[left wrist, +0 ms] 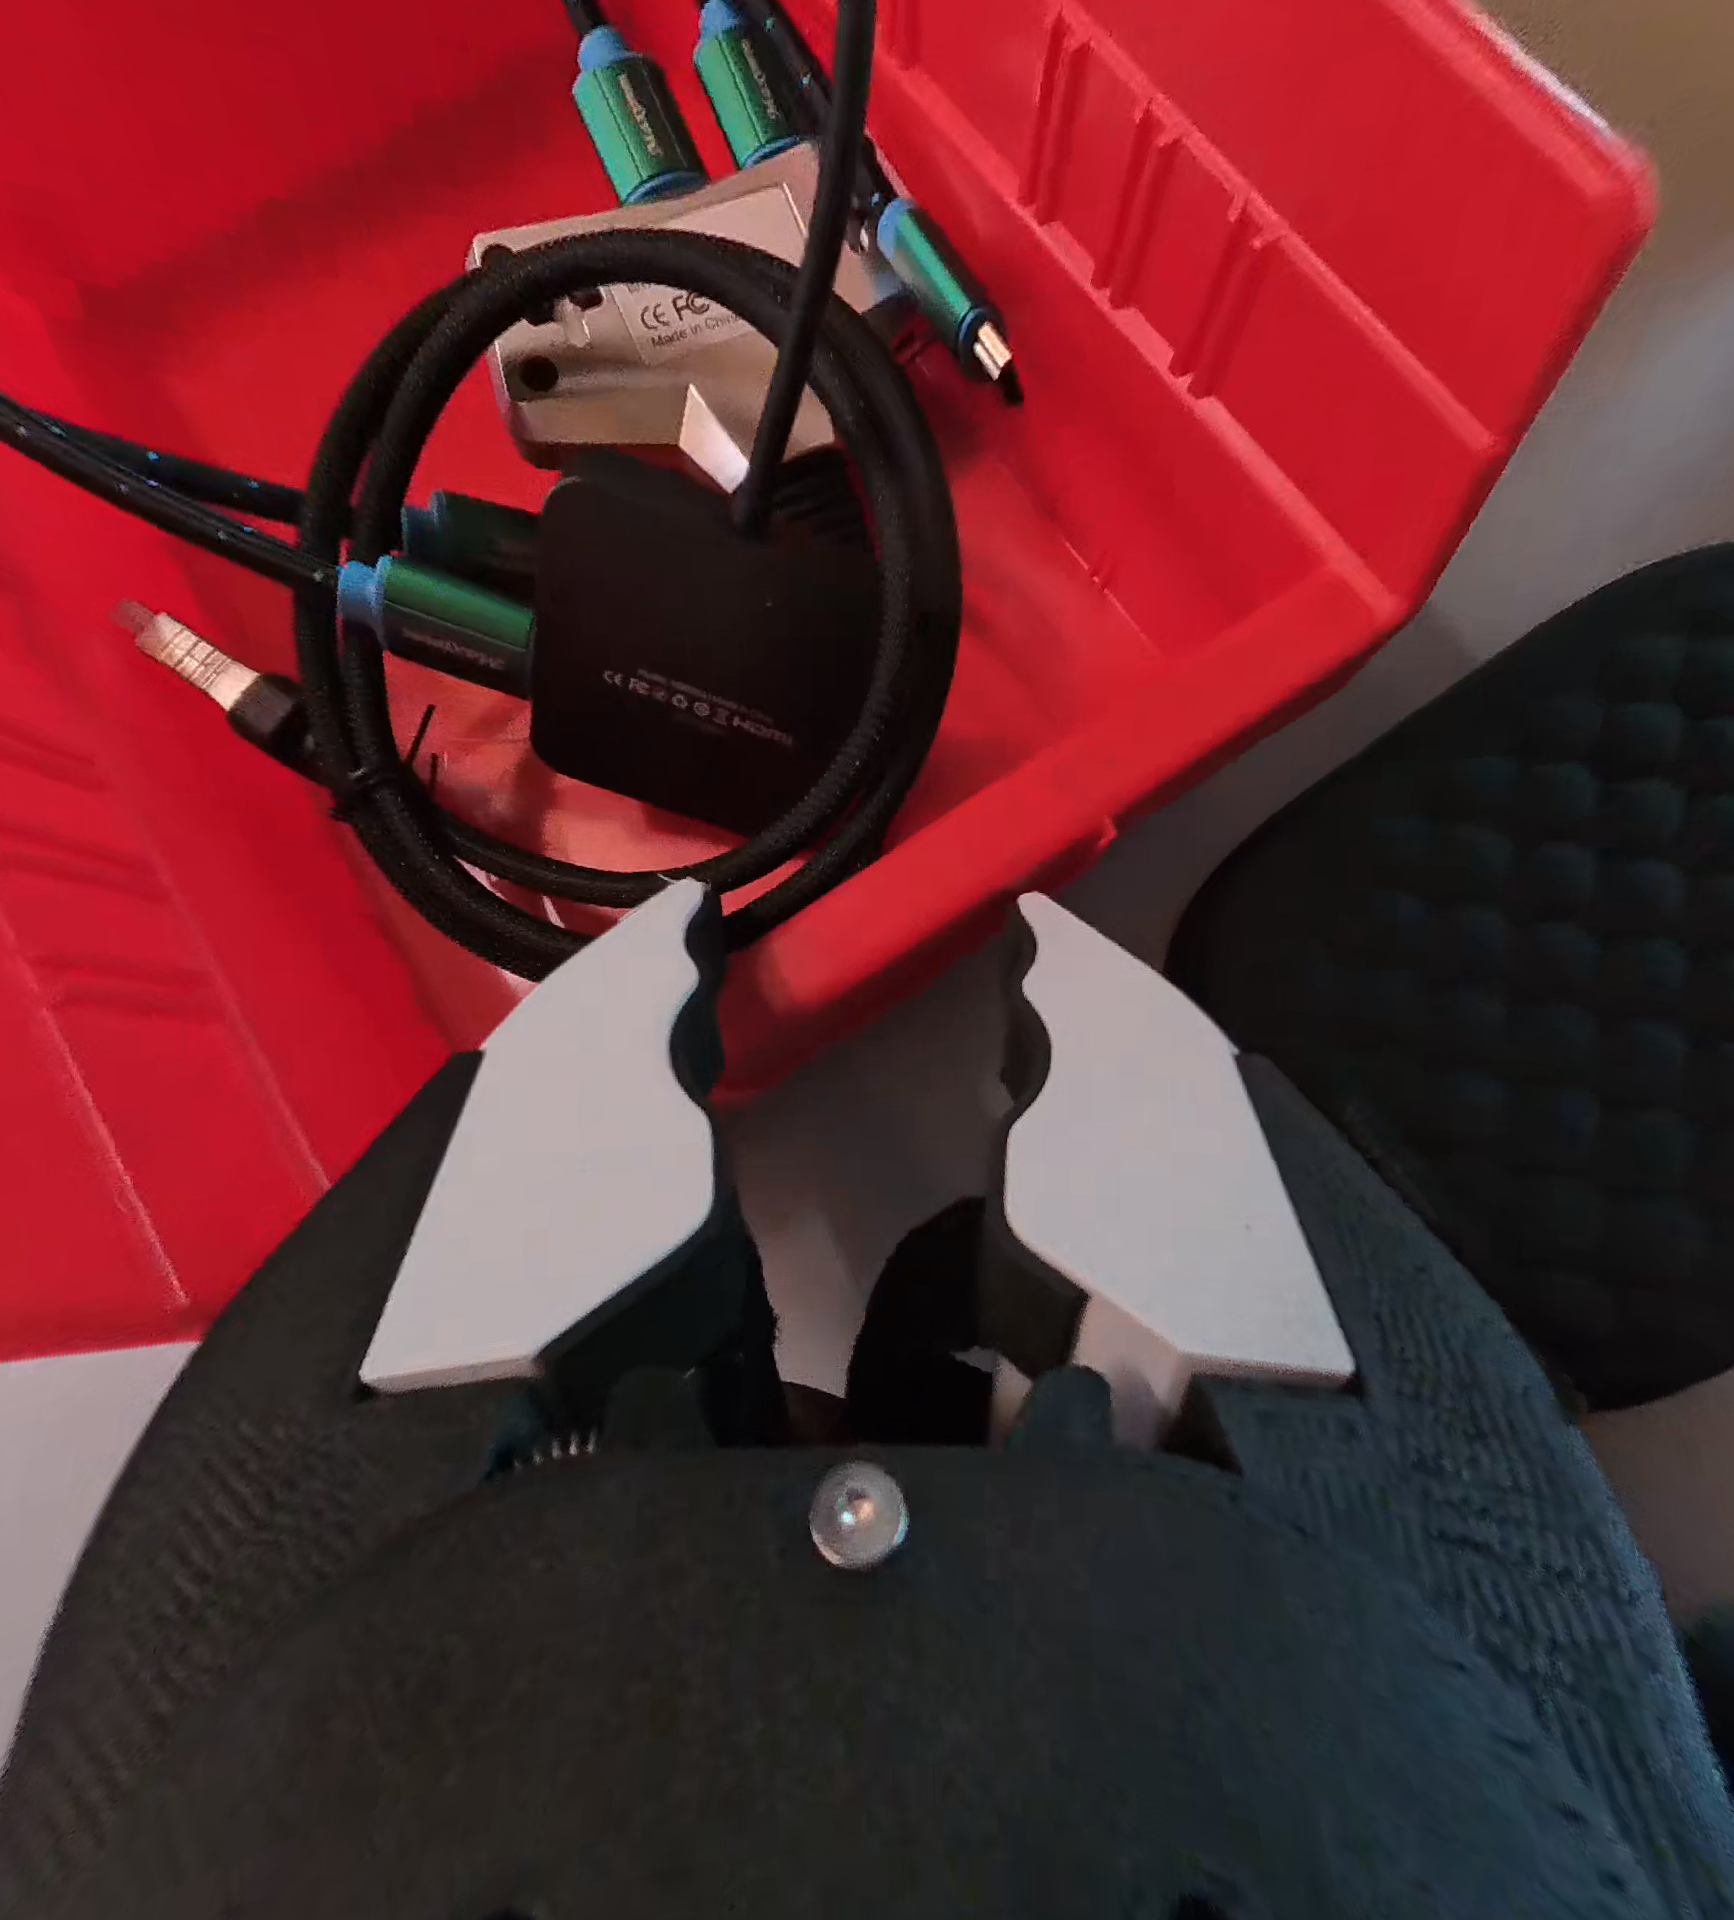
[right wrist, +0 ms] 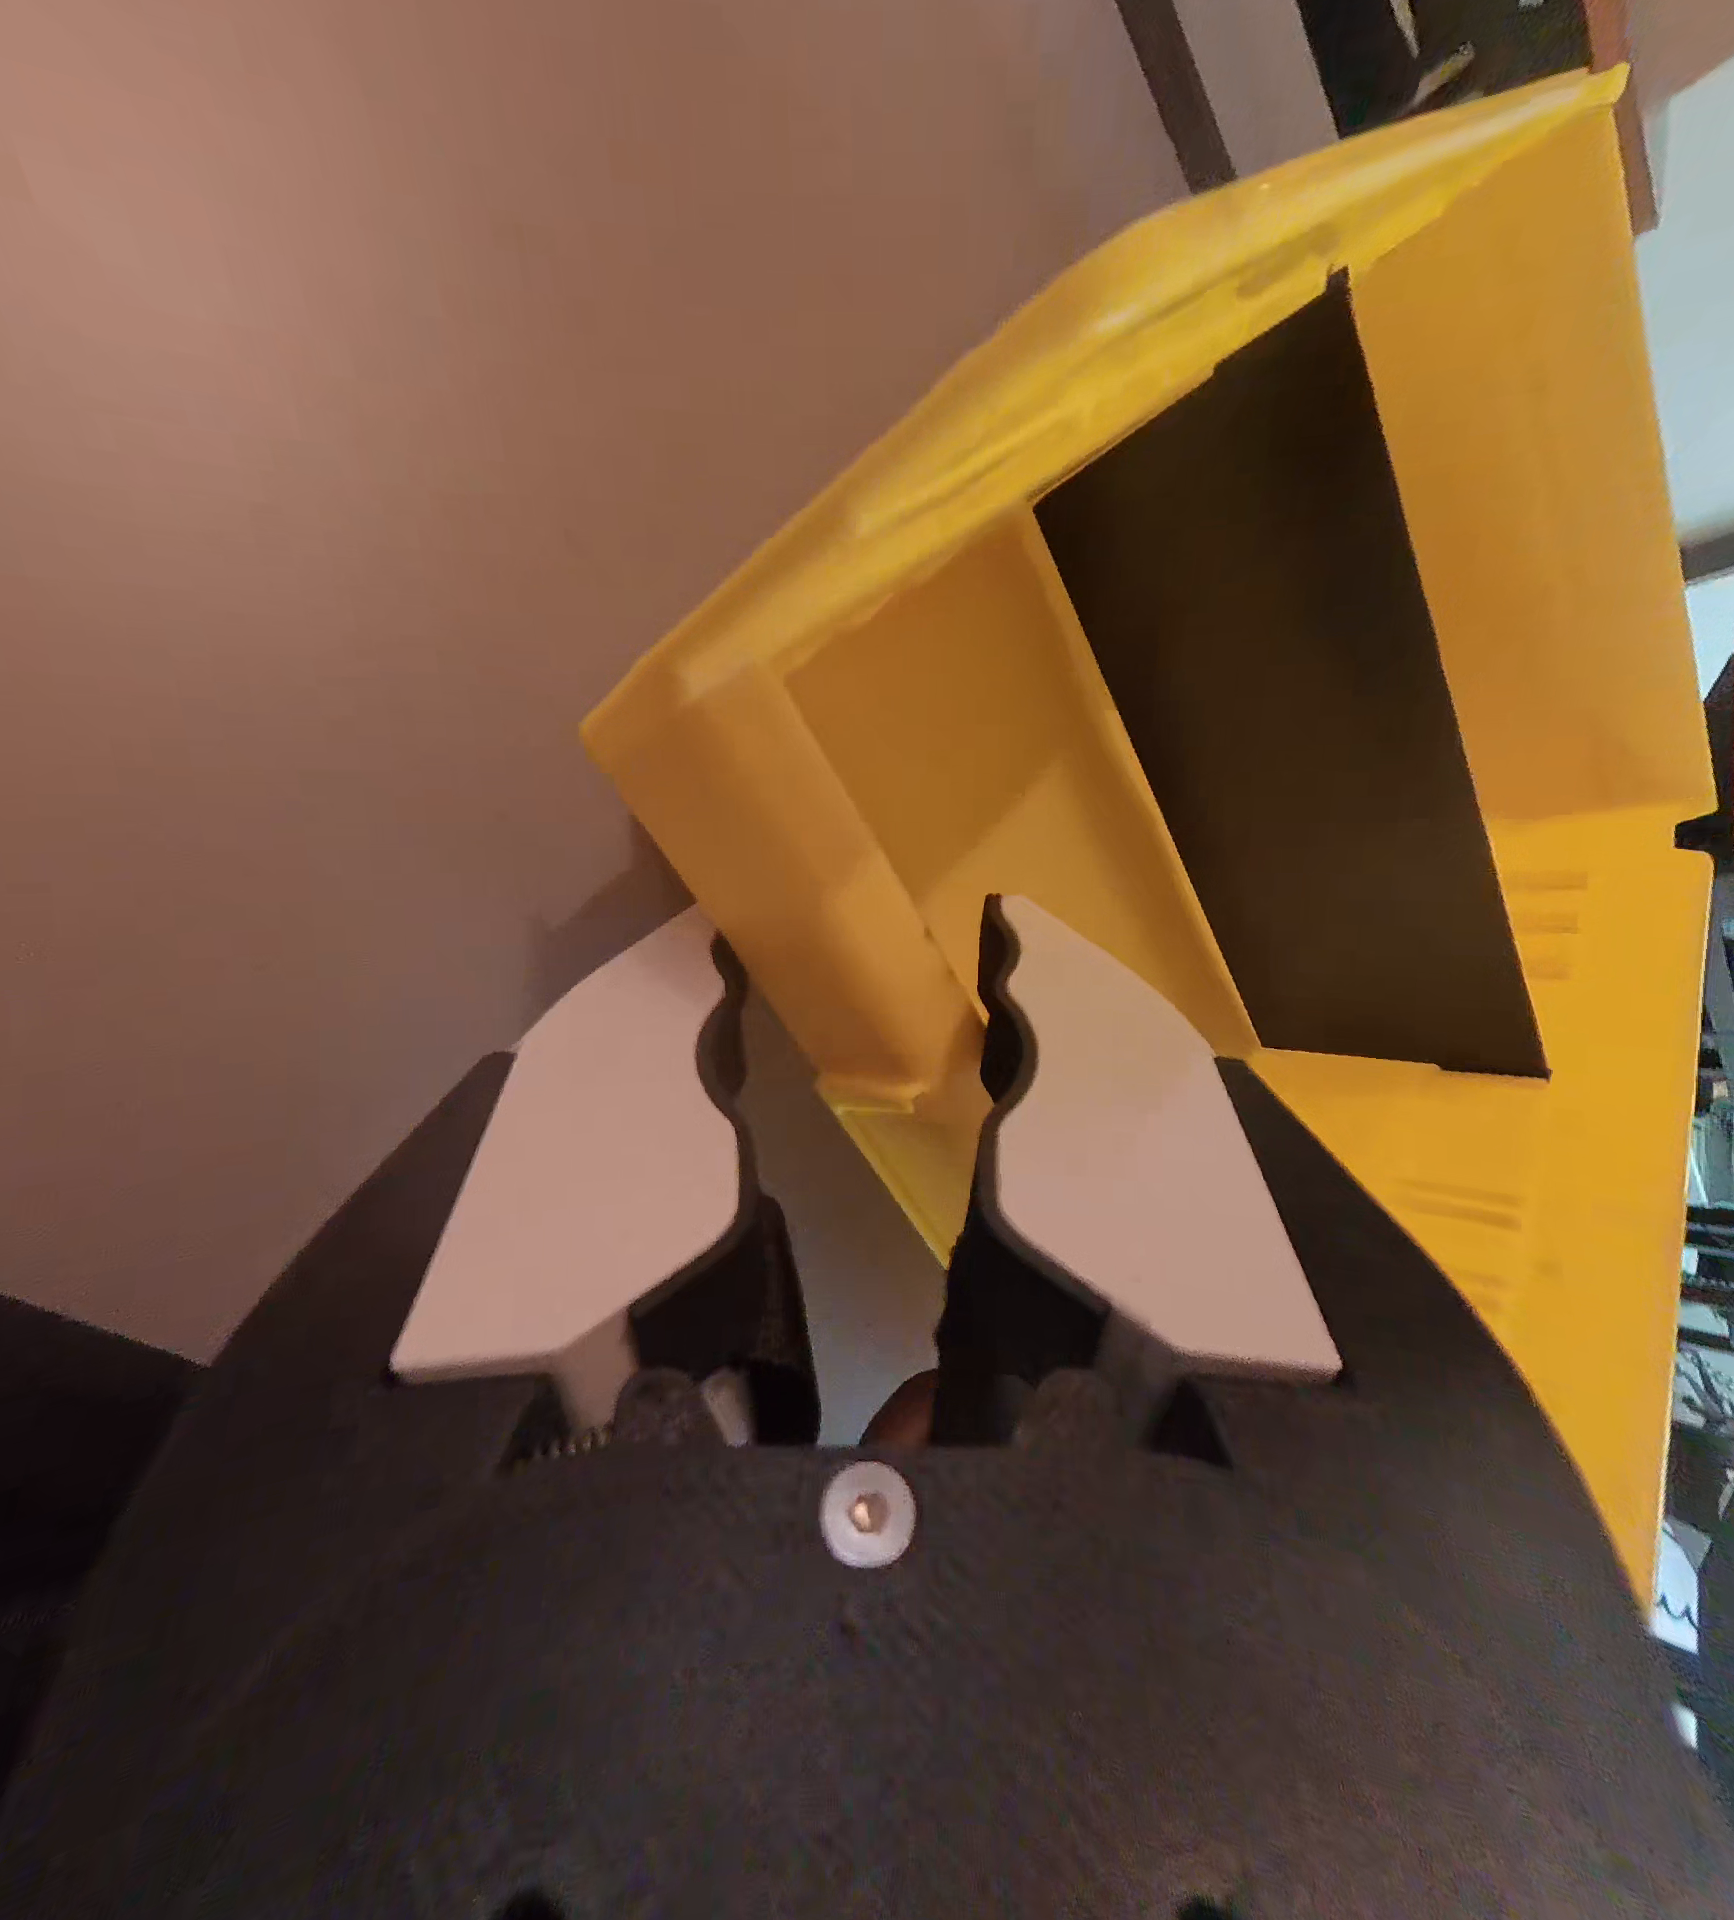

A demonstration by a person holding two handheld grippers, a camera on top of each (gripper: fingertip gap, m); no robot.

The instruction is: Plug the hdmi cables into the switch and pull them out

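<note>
The left gripper (left wrist: pixel 858 935) stands with its jaws apart over the near corner of a red plastic bin (left wrist: pixel 1206 582); the bin's rim lies between the two fingers, and nothing is pinched.

Inside the bin lie two switch boxes. The black HDMI switch (left wrist: pixel 697 644) sits nearest the gripper, label side up, with two green-shelled HDMI plugs (left wrist: pixel 447 613) seated in its left side and a thin black lead (left wrist: pixel 811 260) running up from its top edge. Just behind it, touching, lies a silver HDMI switch (left wrist: pixel 634 343), with two more green HDMI plugs (left wrist: pixel 655 114) pushed into its far edge. A fifth green-shelled plug (left wrist: pixel 946 291) lies loose beside the silver box's right side, its metal tip bare. A coiled black braided cable (left wrist: pixel 364 665) rings both boxes, and its USB plug (left wrist: pixel 188 660) points left across the bin floor. A black honeycomb-textured pad (left wrist: pixel 1569 935) sits outside the bin to the right.

The right gripper (right wrist: pixel 852 935) is closed on the corner post of a yellow plastic bin (right wrist: pixel 1528 520), which is tilted against a plain wall (right wrist: pixel 323 416), its dark opening facing the camera.
</note>
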